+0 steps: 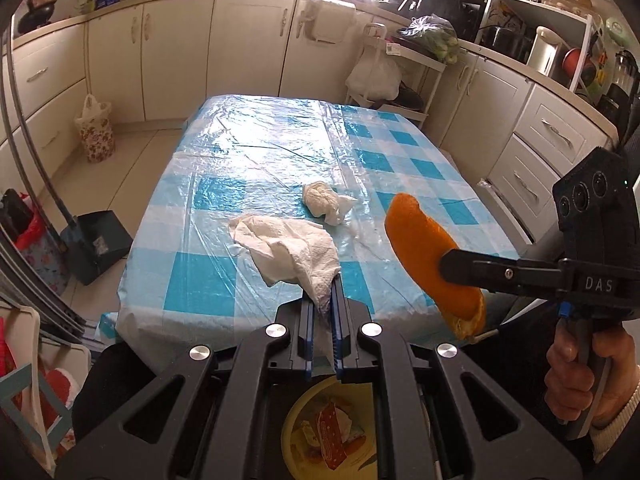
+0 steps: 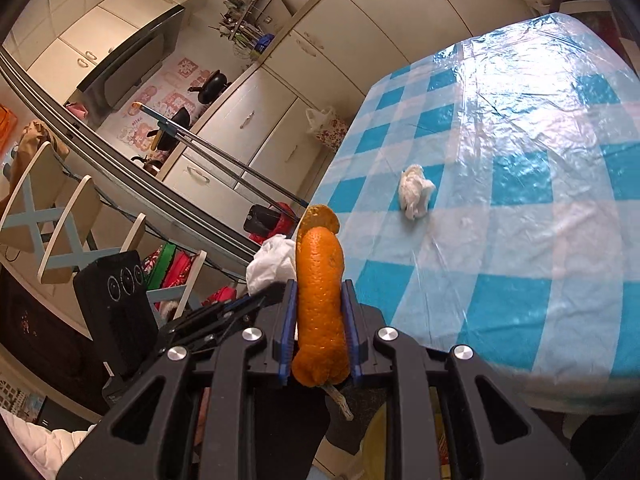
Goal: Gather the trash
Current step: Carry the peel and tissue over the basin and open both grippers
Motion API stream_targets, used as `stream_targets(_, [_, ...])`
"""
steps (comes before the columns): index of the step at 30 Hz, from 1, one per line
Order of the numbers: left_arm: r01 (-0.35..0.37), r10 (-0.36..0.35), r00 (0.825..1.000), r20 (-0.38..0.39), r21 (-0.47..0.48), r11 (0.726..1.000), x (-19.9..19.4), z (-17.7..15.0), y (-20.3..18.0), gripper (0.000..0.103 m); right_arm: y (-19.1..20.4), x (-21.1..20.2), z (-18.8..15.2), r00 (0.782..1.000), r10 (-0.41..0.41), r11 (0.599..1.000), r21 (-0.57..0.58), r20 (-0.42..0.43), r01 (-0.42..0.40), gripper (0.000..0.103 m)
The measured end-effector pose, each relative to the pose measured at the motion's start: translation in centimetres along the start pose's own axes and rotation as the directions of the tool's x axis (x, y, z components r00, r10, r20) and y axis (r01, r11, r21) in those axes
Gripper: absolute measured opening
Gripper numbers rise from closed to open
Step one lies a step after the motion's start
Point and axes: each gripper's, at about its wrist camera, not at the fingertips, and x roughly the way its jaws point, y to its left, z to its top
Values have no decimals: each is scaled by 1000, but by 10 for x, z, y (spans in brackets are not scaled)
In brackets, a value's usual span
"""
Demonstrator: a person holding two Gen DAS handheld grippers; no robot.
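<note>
Up off the table (image 1: 224, 200), both grippers are carrying trash. The left gripper (image 1: 325, 296) has its two blue-edged fingers pinched nearly together on a white paper towel (image 1: 288, 250), which spreads out crumpled ahead of the fingertips and hangs over the near part of the blue-and-white checked, plastic-covered tabletop. The right gripper (image 2: 319, 308) is clamped on a long piece of orange peel (image 2: 321, 300); its pads press on both sides of the peel, which stands up between them, with a curled end sticking out past the tips and a pale bit trailing from the lower end. In the left wrist view the same peel (image 1: 424, 248) shows at the right, held in the black fingers over the table's near right edge, with a person's hand (image 1: 576, 376) wrapped round the handle below. One more scrap remains on the table: a crumpled white tissue (image 1: 326, 202), lying alone near the middle, well apart from both grippers. Below the left gripper, seen through the gap in its frame, sits a yellow bin (image 1: 294, 420) holding what looks like wrappers and other scraps, though the frame hides most of it. White kitchen cabinets (image 1: 180, 48) line the far wall.
</note>
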Motion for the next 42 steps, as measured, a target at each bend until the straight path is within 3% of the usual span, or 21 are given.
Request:
stream_targets(14, [-18, 11, 998, 67, 110, 994, -55, -28, -37, 7, -2, -41, -68, 998, -51, 995, 87, 35, 48, 23])
stream_targets(20, [1, -7, 999, 43, 135, 991, -61, -47, -51, 7, 0, -46, -88, 995, -93, 991, 97, 21, 91, 23])
stream_targets(24, [40, -36, 999, -30, 127, 991, -47, -66, -56, 7, 0, -44, -98, 990, -143, 985, 95, -7, 143, 26])
stream_targets(26, [59, -50, 995, -90, 99, 993, -32, -77, -55, 7, -1, -39, -100, 981, -191, 977, 90, -29, 193, 31])
stream_targets(27, [67, -56, 990, -128, 83, 994, -23, -83, -54, 8, -2, -37, -101, 976, -212, 972, 94, -37, 215, 43])
stream_targets(28, [69, -57, 986, -159, 74, 995, -16, -89, -54, 8, -3, -35, -101, 972, -229, 968, 98, -43, 232, 47])
stream_targets(30, [65, -47, 975, -219, 72, 995, -3, -100, -53, 8, -1, -35, -102, 968, -248, 964, 86, -40, 250, 47])
stream_targets(34, [38, -19, 976, -218, 81, 996, -7, -102, -52, 33, 4, -39, -104, 963, -270, 961, 53, -11, 270, 51])
stream_targets(36, [4, 12, 984, -176, 91, 996, -16, -96, -51, 54, 6, -41, -104, 958, -285, 958, 45, 9, 285, 52])
stream_targets(39, [-39, 49, 992, -112, 88, 995, -30, -85, -47, 64, 9, -47, -104, 953, -299, 954, 30, 49, 298, 53])
stream_targets(42, [-92, 95, 995, -30, 79, 993, -45, -74, -40, 75, 21, -49, -97, 932, -345, 936, -37, 108, 351, 54])
